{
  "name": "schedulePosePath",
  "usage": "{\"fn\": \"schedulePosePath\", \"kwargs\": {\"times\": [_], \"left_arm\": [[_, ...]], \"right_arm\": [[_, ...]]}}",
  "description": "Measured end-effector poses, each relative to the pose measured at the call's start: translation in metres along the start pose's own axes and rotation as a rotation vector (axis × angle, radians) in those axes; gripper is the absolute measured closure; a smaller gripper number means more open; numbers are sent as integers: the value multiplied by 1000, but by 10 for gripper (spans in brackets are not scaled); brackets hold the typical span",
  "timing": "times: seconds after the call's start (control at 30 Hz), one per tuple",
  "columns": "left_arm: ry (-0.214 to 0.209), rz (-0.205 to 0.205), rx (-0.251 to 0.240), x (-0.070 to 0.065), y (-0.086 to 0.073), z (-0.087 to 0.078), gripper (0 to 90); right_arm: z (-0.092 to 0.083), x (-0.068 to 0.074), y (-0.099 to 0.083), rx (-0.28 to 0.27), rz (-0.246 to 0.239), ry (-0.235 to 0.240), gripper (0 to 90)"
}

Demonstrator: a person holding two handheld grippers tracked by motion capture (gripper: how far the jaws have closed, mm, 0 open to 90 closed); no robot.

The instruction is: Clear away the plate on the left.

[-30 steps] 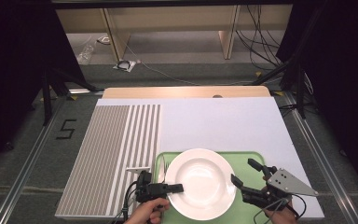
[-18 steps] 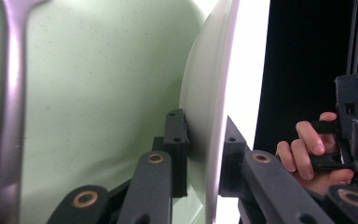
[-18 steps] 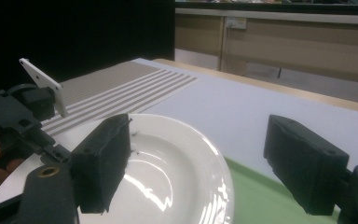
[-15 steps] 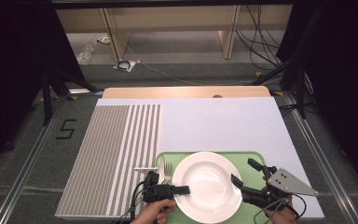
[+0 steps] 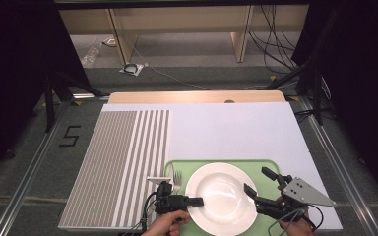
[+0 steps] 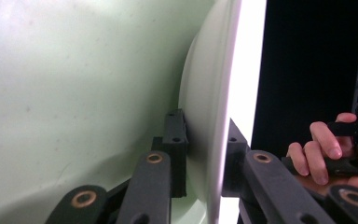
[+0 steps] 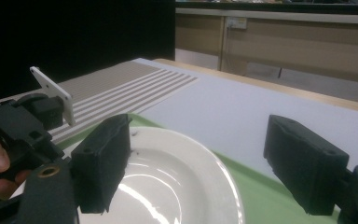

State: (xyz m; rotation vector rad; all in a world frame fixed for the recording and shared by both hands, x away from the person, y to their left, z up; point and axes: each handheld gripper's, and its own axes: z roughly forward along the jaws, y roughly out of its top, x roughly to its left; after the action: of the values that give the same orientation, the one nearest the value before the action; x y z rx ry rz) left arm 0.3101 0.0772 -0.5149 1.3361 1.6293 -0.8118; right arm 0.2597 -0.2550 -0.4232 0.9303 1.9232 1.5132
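The white plate [image 5: 221, 198] sits on the green tray [image 5: 263, 164] at the near edge of the surface [image 5: 236, 128]. The left gripper [image 5: 197, 201] has its 2 fingers [image 6: 175, 140] clamped on the plate's left rim, 1 above and 1 below. The right gripper [image 5: 261, 182] hangs at the right rim, fingers spread and empty. Risk: the glazed, smooth, round plate could slip from a 1-sided rim grip if lifted. A metal fork [image 5: 177, 179] lies just beside the plate.
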Motion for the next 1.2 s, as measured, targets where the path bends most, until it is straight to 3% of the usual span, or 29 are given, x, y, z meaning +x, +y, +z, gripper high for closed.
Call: {"fn": "schedulePosePath", "kwargs": {"times": [0.2, 0.47, 0.5, 0.63, 0.7, 0.77, 0.87, 1.2], "left_arm": [[-2, -11, 4, 3, -1, 1, 774], [24, 28, 28, 2, -1, 0, 741], [35, 54, 28, 0, -1, 0, 727], [38, 84, 36, -4, -2, 0, 640], [59, 125, 38, -9, -1, -2, 598], [73, 137, 37, -11, 0, -4, 536], [109, 216, 33, -20, 1, -10, 501], [151, 268, 16, -26, 5, -22, 433]], "right_arm": [[0, 0, 0, 2, -2, -1, 235], [0, 0, 0, 2, -2, 0, 235], [0, 0, 0, 2, -2, 0, 236], [0, 0, 0, -2, -4, 1, 235], [0, 0, 0, -1, -4, 0, 236], [0, 0, 0, -1, -4, 1, 236], [1, 1, 0, -3, -6, 6, 236], [1, 1, 0, -6, -6, 10, 235]]}}
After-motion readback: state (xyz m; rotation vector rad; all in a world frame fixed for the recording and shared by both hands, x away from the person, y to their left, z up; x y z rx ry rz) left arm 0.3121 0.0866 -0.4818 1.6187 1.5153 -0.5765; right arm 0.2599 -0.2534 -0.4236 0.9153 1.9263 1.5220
